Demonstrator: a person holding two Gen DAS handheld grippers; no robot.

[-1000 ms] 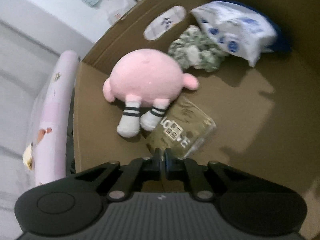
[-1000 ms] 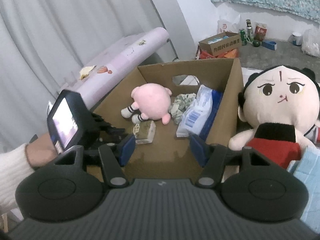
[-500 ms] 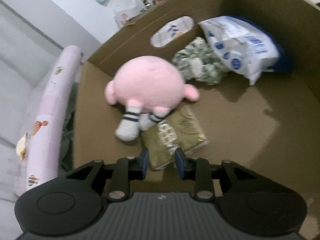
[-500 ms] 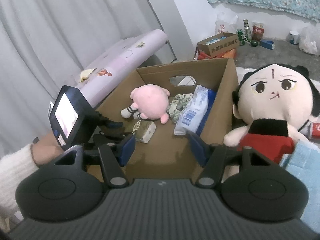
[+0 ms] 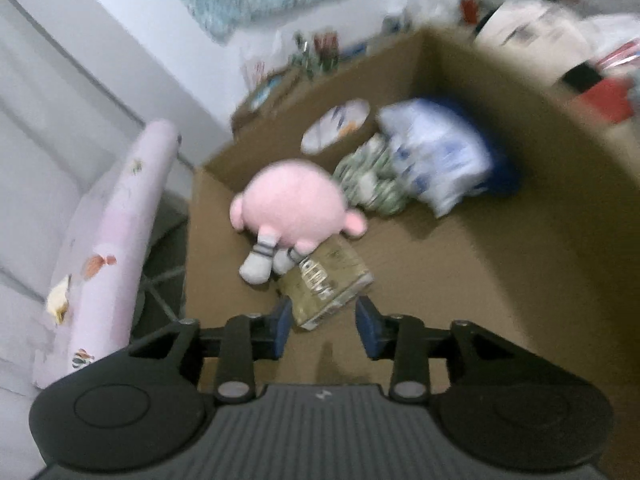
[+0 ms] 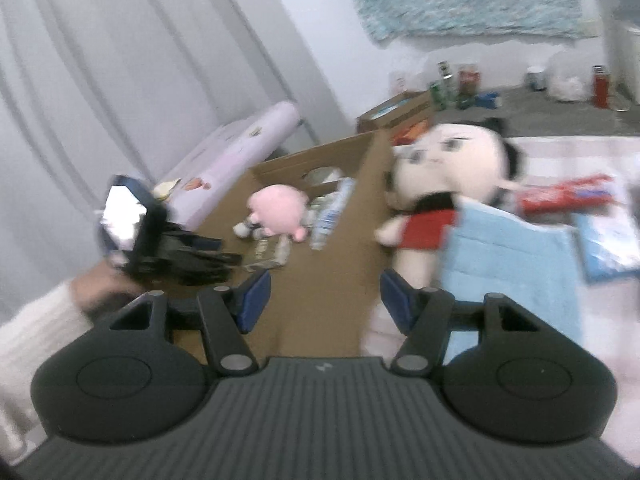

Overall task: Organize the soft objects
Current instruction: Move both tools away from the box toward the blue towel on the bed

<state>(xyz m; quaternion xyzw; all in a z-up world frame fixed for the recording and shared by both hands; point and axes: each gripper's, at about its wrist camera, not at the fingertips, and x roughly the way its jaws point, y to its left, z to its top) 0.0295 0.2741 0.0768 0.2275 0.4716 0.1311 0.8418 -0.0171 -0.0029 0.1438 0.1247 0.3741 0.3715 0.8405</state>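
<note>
The gold tissue pack (image 5: pixel 326 286) lies on the floor of the cardboard box (image 5: pixel 460 280), touching the feet of the pink plush (image 5: pixel 290 210) at its 11 o'clock. The left gripper (image 5: pixel 324 326) hangs just over the pack's near end, its jaws just opened and released. The right gripper (image 6: pixel 324 294), jaws parted and empty, faces the box wall, with the big-headed doll (image 6: pixel 436 184) at 1 o'clock.
</note>
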